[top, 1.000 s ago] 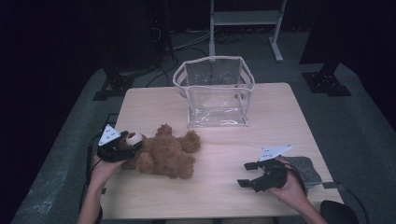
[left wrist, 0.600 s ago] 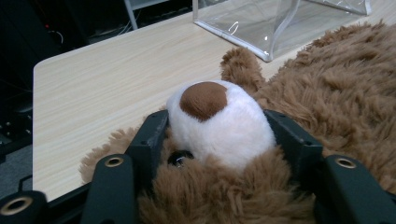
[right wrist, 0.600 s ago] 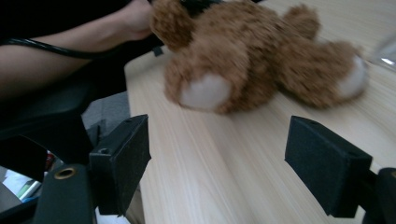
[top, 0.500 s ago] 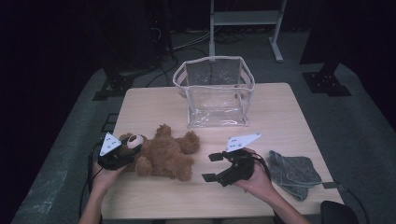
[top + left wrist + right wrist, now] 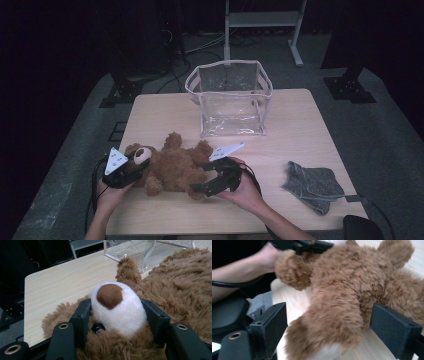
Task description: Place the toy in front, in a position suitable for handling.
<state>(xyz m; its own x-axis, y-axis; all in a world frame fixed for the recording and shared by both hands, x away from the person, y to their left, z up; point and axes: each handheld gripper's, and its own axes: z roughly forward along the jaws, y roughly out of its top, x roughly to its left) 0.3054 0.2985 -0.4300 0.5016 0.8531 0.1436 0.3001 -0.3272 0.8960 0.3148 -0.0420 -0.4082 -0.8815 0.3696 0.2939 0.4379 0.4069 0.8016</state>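
Because the left hand-held gripper [image 5: 117, 315] pinches only the teddy bear's [image 5: 175, 167] soft white snout, a lift could let the plush squeeze out and the bear flop back onto the wooden worktop [image 5: 300, 120], where it lies near the front edge. With the right hand-held gripper [image 5: 329, 325] open around a fluffy leg and not yet pressing, the limp body may sag. Behind stands a clear, stiff-walled plastic bag [image 5: 230, 102]; a grey knitted cloth [image 5: 312, 185] lies to the right.

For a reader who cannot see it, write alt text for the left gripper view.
The left gripper has its two black jaws closed on the white snout of a brown teddy bear, which lies on a light wooden table. Behind the bear stands a clear plastic bag.
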